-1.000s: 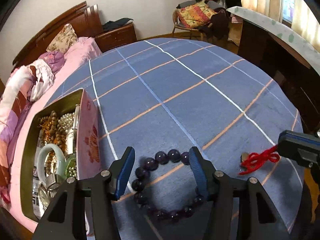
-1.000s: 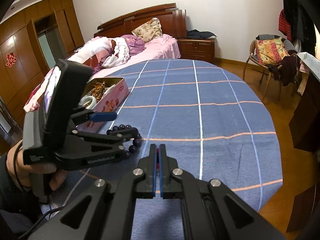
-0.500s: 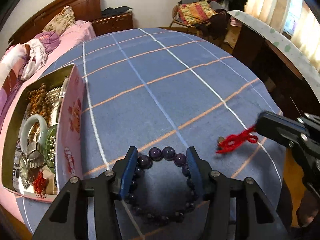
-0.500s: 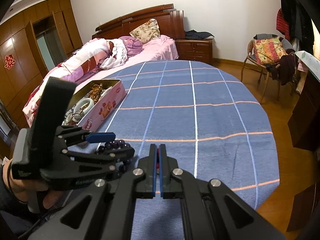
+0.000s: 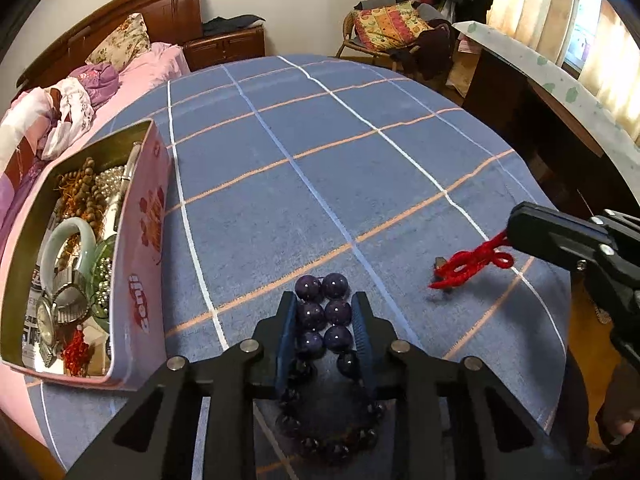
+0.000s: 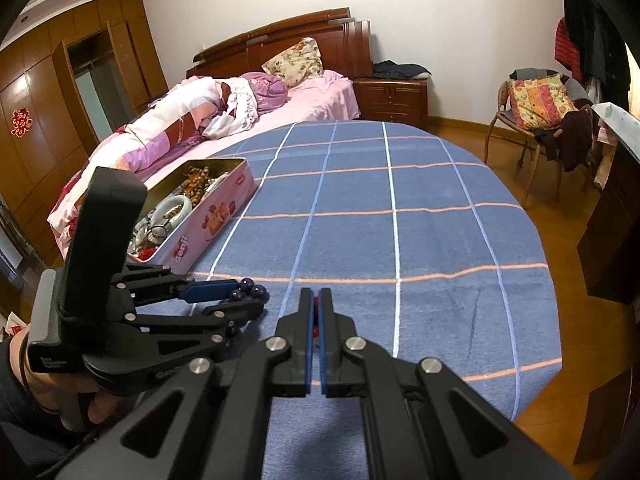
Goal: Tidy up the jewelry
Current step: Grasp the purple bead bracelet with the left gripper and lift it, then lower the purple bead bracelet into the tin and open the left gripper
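Observation:
A purple bead bracelet (image 5: pixel 336 285) lies on the blue checked tablecloth (image 5: pixel 320 152). My left gripper (image 5: pixel 323 312) has its jaws closing on it, and the pads squeeze the near beads into two rows. From the right wrist view the left gripper (image 6: pixel 248 295) shows the beads (image 6: pixel 251 286) poking past its tips. My right gripper (image 5: pixel 516 222) is shut on a red cord (image 5: pixel 470 263) whose knotted end rests on the cloth. In its own view the right gripper (image 6: pixel 316 298) shows a sliver of red between its pads.
An open pink tin (image 5: pixel 146 240) with beads, a jade bangle and watches stands at the table's left; it also shows as the tin (image 6: pixel 218 210). A bed (image 6: pixel 248 112) lies beyond. A chair (image 6: pixel 536 108) and a dark desk (image 5: pixel 560 128) stand right of the table edge.
The left jaws have narrowed around the bracelet, pressing its ring into two rows of beads. The left gripper edged slightly along the table. The right gripper kept still with the red cord.

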